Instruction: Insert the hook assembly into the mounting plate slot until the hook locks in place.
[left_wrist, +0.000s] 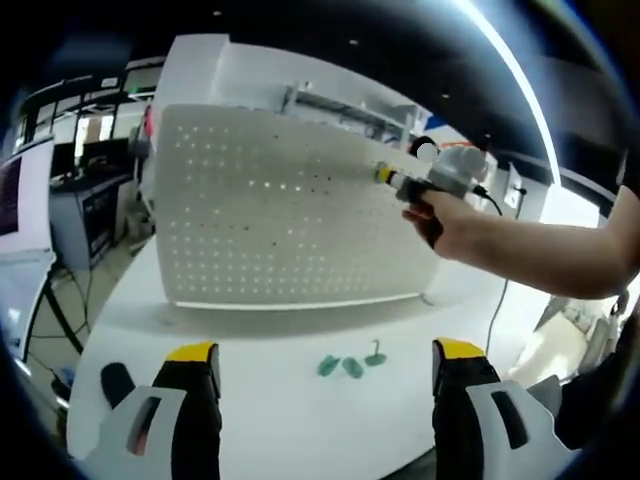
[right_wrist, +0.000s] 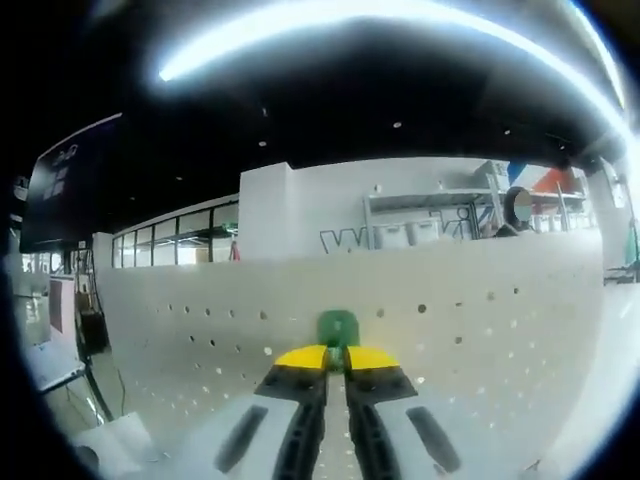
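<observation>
In my right gripper view, my right gripper (right_wrist: 336, 362) has its jaws pressed almost together on a green hook (right_wrist: 338, 328), which sticks out past the yellow tips just below the centre of the frame. Its long axis runs on from the jaws, pointing straight at the white pegboard (right_wrist: 480, 330) ahead. The rounded green end sits against the board's face among the holes; whether it is already in a hole I cannot tell.

In my left gripper view, the pegboard (left_wrist: 280, 215) stands upright on a white surface (left_wrist: 300, 400), filling the centre of the frame. A hand (left_wrist: 450, 222) reaches in from the right, holding my right gripper (left_wrist: 384, 175) against the board's upper right part; its yellow-tipped end points left into the board. The hook itself is too small to make out there.

My left gripper (left_wrist: 325, 360) has its jaws spread wide at the bottom of the frame, pinching nothing. Between them, further off on the surface and near the board's foot, lie three spare green hooks (left_wrist: 352, 365) close together.

Behind the board is a white wall with a metal shelf (left_wrist: 335, 108), desks with monitors at the left, and a dark ceiling with a long light strip.
</observation>
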